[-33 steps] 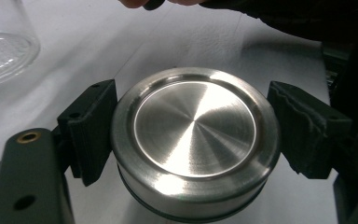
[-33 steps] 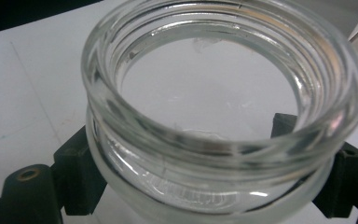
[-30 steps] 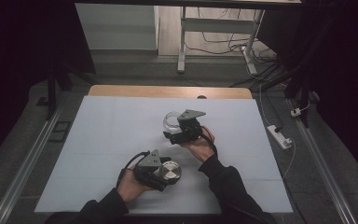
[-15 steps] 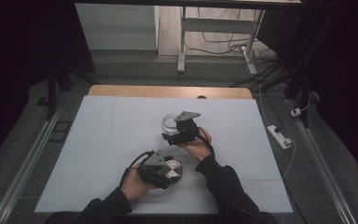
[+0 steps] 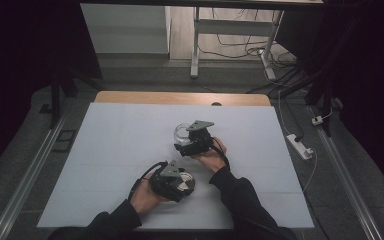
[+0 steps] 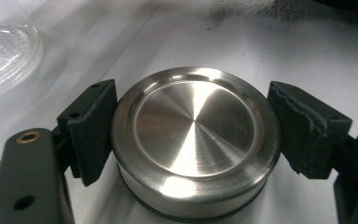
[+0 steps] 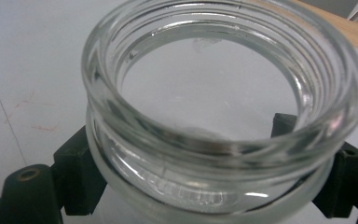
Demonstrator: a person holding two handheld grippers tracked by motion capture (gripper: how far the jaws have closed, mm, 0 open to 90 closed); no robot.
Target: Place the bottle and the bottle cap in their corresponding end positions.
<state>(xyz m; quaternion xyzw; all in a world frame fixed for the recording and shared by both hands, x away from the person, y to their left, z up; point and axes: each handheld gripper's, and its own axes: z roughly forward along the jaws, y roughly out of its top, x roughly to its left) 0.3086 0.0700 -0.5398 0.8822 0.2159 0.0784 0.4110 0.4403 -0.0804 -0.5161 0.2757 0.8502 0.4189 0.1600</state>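
A round brushed-metal lid [image 6: 193, 135] lies flat on the white table, near the front edge in the high view [image 5: 185, 184]. My left gripper [image 6: 193, 121] straddles it, with both black pads [image 6: 93, 126] pressed to the lid's rim. It is shut on the lid [image 5: 180, 181]. Farther back, at mid-table, an open clear glass jar [image 7: 223, 107] with a threaded neck stands upright [image 5: 181, 133]. My right gripper [image 7: 200, 177] is shut on the jar's body, its pads partly hidden behind the glass [image 5: 186, 142].
The white table sheet [image 5: 105, 150] has bare room to the left and right of both hands. A wooden table edge [image 5: 180, 98] runs along the back. A power strip [image 5: 298, 145] and cables lie on the floor to the right.
My left gripper has edged slightly forward and right around the lid. The right gripper and the jar have barely moved.
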